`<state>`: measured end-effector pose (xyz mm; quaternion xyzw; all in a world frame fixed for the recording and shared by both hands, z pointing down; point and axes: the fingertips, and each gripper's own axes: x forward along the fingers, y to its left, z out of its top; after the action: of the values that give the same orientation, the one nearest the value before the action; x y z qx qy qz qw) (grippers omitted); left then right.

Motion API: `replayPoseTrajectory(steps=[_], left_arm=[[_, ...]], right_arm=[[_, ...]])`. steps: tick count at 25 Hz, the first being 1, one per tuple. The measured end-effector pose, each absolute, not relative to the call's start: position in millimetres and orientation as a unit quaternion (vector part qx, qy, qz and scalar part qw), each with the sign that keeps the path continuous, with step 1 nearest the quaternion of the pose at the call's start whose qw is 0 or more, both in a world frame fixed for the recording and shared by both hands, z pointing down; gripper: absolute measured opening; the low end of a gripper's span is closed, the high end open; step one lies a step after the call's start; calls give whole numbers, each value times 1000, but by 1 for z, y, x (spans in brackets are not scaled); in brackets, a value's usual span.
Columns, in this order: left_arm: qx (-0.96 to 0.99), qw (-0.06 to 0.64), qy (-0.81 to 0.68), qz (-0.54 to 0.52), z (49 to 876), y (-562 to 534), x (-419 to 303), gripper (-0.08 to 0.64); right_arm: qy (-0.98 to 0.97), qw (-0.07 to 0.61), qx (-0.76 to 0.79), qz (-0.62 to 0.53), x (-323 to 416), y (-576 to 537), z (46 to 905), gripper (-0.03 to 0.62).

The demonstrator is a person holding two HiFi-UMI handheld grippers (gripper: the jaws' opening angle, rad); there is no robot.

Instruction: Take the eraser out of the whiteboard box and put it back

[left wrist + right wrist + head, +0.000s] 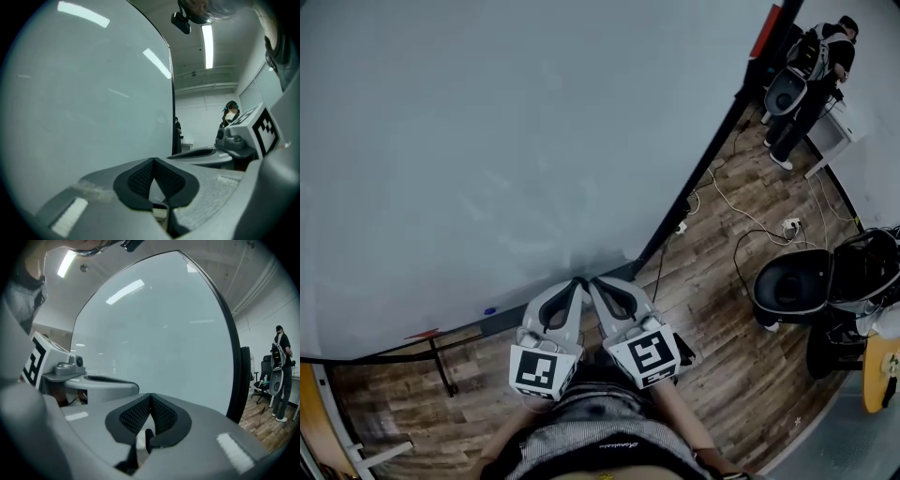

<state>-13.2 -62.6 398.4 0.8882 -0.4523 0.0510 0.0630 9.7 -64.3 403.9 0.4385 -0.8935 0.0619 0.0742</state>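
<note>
While the left hand-held gripper (578,282) and right hand-held gripper (593,282) sit clenched empty, both point at the whiteboard (487,141).

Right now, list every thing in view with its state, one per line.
left gripper: shut, empty
right gripper: shut, empty, beside the left gripper
whiteboard: upright, blank
office chair: unoccupied
eraser: not visible in any view
</note>
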Motion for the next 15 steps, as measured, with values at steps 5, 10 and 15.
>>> replayPoseTrajectory(steps=[5,10,15], left_arm=[[883,44,-463,56,402,-68,-13,0],[873,58,-482,53,405,-69,-14,0],[867,66,-491,52,408,-74,-16,0]], right_arm=[[-907,71,411,57,8,-68,402,3],[-911,78,401,51,8,-71,407,3],[-918,88,382,53,2,-77,412,3]])
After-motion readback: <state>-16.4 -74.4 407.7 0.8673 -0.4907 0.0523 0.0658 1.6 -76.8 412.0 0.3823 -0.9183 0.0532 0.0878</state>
